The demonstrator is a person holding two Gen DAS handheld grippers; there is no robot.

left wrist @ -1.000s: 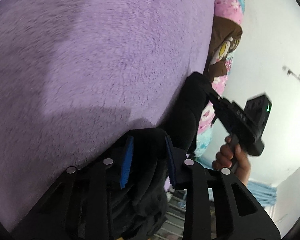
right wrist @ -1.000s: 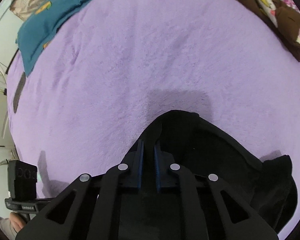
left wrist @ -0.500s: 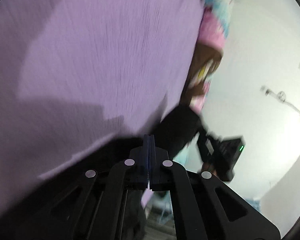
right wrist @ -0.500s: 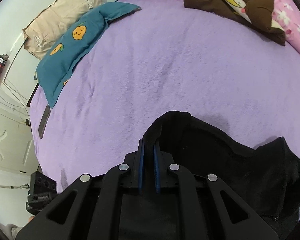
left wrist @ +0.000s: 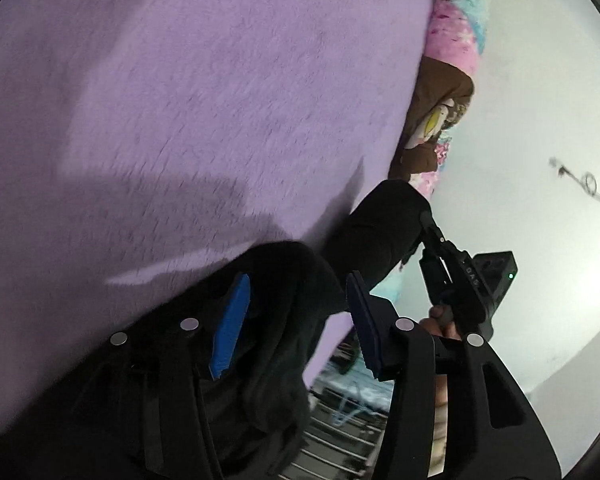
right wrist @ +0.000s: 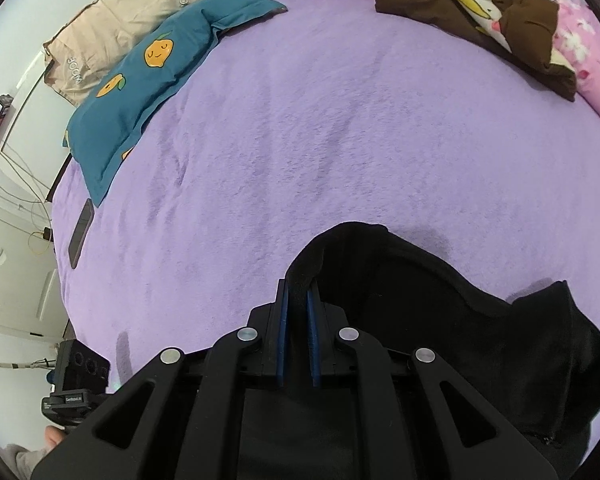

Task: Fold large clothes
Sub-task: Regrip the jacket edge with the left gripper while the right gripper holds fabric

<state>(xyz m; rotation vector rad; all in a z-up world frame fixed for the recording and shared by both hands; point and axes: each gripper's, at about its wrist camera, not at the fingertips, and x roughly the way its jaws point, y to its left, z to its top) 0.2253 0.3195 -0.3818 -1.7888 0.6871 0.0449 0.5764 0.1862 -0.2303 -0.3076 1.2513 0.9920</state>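
A: Left wrist view first: what does the left gripper (left wrist: 296,312) have?
B: Its jaws are opening. A soft fold of the black garment (left wrist: 288,300) bulges between the blue ribbed pads (left wrist: 230,324), but they stand clear of it on both sides.
A: And the right gripper (right wrist: 296,332)?
B: Clamped together on a rolled black hem of the same garment. From the left wrist view it shows at the right, pinching a raised black corner, with a hand (left wrist: 440,320) on its grip.
A: Where does the garment lie?
B: At the near edge of the purple blanket (right wrist: 340,140), which is plush with a short fuzzy nap. The cloth is matte, fleece-like, and spreads to the near right in loose lobes.
A: Anything else on the bed?
B: At the far left a teal pillow (right wrist: 140,92) printed with oranges overlaps a beige pillow (right wrist: 112,28). A flat dark phone (right wrist: 81,232) lies below them near the left edge. At the far right a crumpled brown garment (right wrist: 480,12) with a cartoon print rests on pink floral bedding (right wrist: 580,52).
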